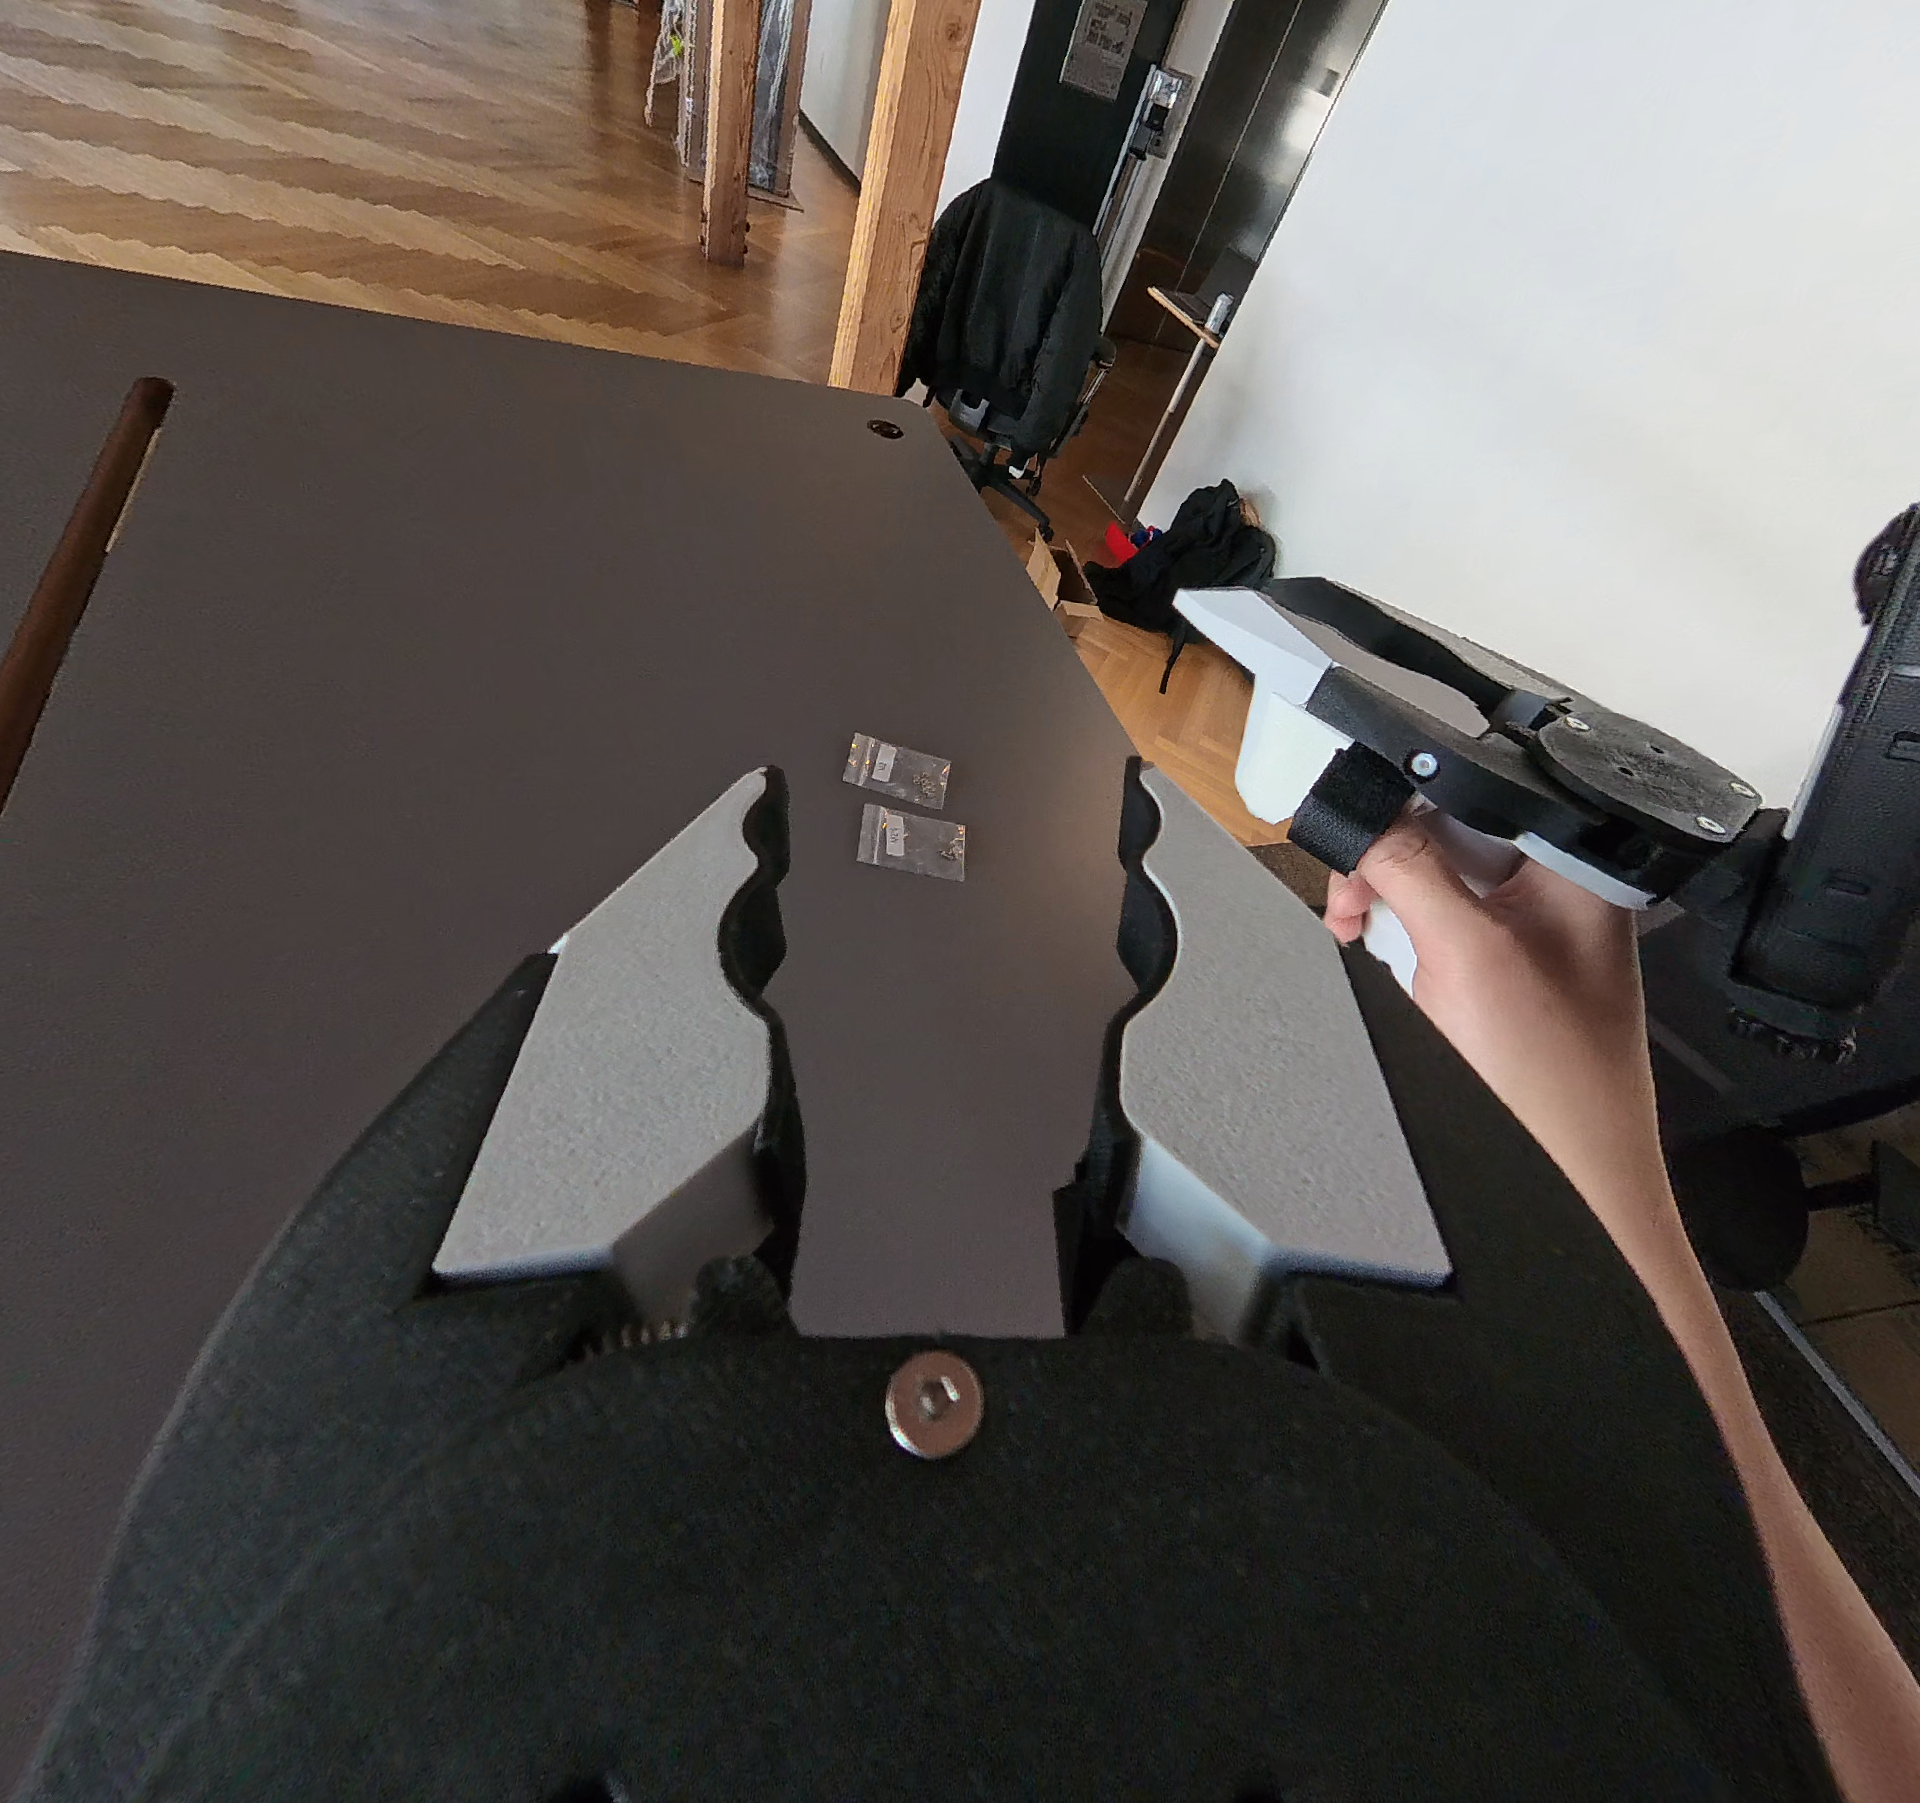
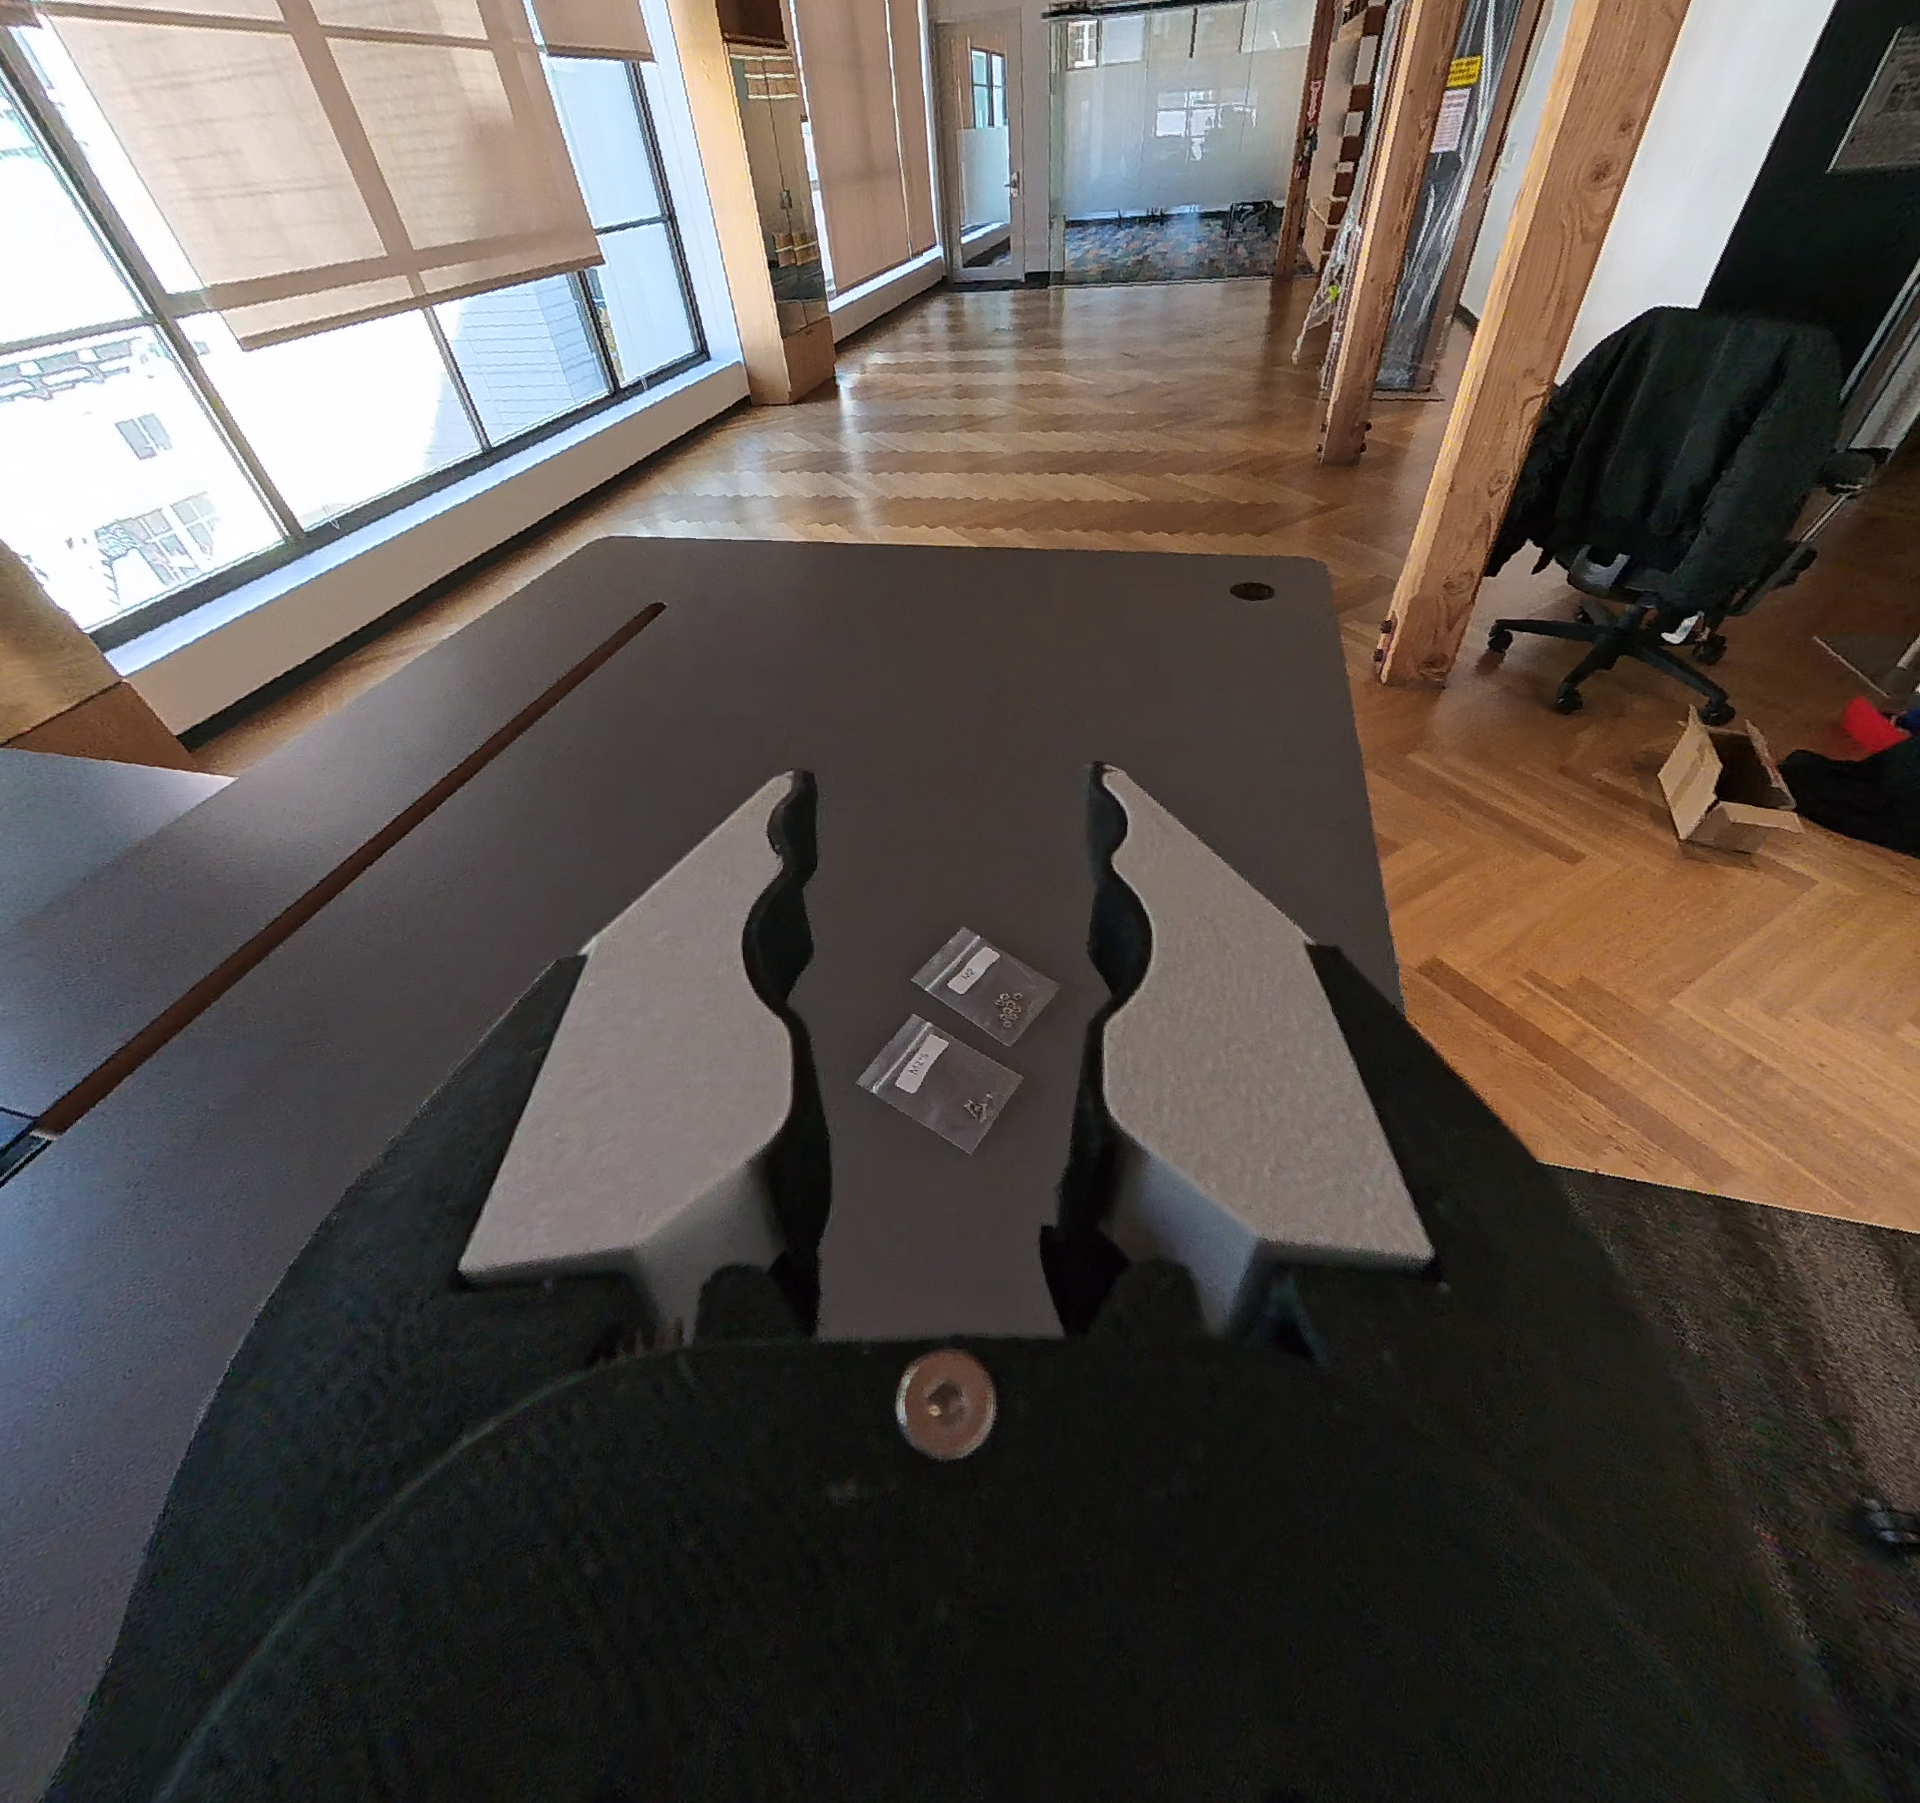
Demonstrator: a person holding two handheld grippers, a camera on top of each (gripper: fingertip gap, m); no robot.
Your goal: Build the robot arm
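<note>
Two small clear plastic bags of tiny metal hardware lie side by side on a dark grey table [image 1: 416, 662]. In the left wrist view the far bag [image 1: 897, 769] and the near bag [image 1: 913, 842] lie just ahead of my open, empty left gripper [image 1: 951, 777]. In the right wrist view the far bag [image 2: 985, 982] and the near bag [image 2: 940, 1081] show between the open fingers of my right gripper [image 2: 951, 782], which hovers above them, empty. The right gripper [image 1: 1247, 652] also shows in the left wrist view, held by a hand [image 1: 1455, 912] off the table's right edge.
The table [image 2: 935, 662] has a long slot [image 2: 364, 870] at the left and a round hole [image 2: 1252, 592] at its far right corner. An office chair with a black jacket [image 2: 1662, 506], wooden posts [image 2: 1507, 299], a cardboard box [image 2: 1725, 787] and a black backpack [image 1: 1195, 558] stand on the floor at the right.
</note>
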